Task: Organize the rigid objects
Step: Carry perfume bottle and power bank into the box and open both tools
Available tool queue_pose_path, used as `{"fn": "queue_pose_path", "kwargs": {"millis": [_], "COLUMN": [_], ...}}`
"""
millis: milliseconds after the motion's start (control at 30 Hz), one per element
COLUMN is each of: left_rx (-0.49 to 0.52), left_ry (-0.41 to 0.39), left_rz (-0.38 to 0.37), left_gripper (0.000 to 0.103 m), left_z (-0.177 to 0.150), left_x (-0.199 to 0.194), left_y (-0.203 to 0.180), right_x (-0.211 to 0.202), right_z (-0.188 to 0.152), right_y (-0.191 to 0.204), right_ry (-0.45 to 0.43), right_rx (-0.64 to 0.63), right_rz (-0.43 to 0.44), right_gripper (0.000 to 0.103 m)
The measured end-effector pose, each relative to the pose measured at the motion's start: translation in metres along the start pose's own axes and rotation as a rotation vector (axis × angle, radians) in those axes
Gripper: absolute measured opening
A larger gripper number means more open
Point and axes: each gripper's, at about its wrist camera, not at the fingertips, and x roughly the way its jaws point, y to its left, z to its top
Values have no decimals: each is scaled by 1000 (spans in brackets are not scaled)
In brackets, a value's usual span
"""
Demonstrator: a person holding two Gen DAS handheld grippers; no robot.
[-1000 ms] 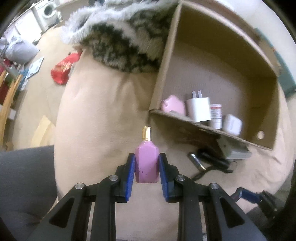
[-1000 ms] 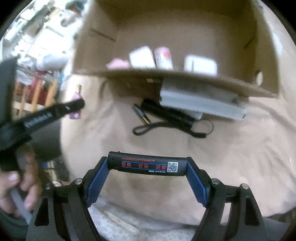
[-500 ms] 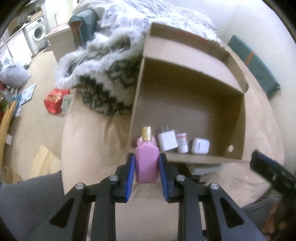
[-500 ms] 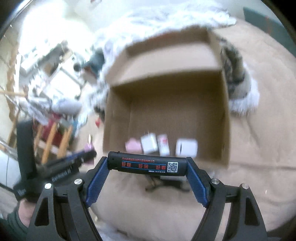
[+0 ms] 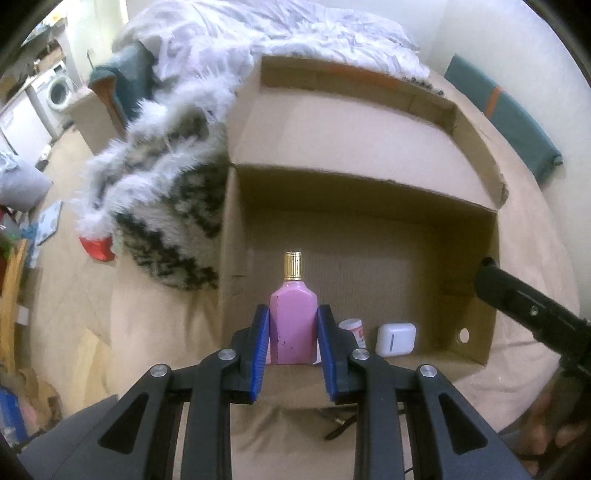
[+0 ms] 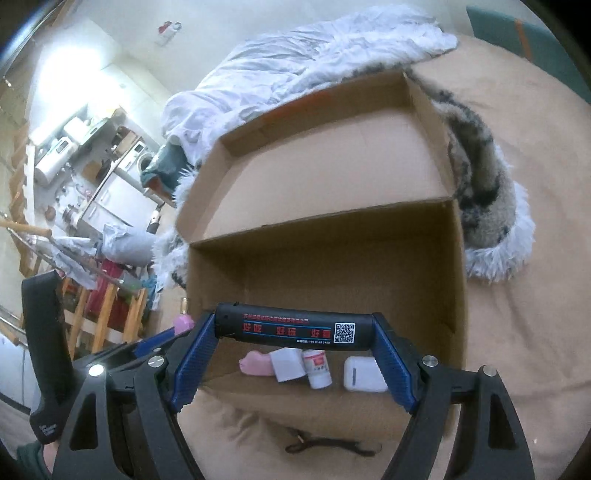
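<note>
The left gripper (image 5: 293,350), black-armed with blue pads, is clamped on the flat sides of a pink rectangular bottle with a ribbed gold cap (image 5: 293,325), which stands upright between the pads. The right gripper (image 6: 293,350), of the same build, grips a black cylinder printed with red characters and a white QR code (image 6: 295,328) by its two ends, the cylinder lying crosswise between the spread pads.

Below the grippers, a thin dark strap or cord (image 6: 328,445) lies on the beige plush bed cover (image 6: 524,332). Just beyond it sits an open brown cardboard box (image 6: 456,266), its far flap folded back. Along the near inner wall of the box lie a small pink object (image 6: 255,363), a white block (image 6: 288,364), a small white bottle with a red-printed label (image 6: 318,369) and a white rounded earbud-style case (image 6: 364,373), set side by side.

Behind the box a grey-and-white furry blanket (image 5: 166,192) is heaped, then white crumpled bedding (image 5: 295,29).
</note>
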Motion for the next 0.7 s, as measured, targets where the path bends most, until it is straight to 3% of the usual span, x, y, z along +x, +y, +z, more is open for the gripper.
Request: {"fn": "queue_pose_path", "kwargs": {"millis": [100, 300, 700], "left_rx": [7, 13, 45], "left_ry": [38, 38, 36], "left_rz": [-18, -49, -7], "left_gripper": [23, 23, 23], "left_z": [0, -7, -14], "left_x": [20, 44, 64], "left_y": [-2, -6, -7], "right_x": [13, 38, 68], "right_z": [-2, -11, -13], "right_y": [-7, -17, -14], "right_ry": [17, 79, 140], "right_rx": [5, 5, -5], "right_rz": [-9, -50, -97], "right_gripper": [86, 86, 86]}}
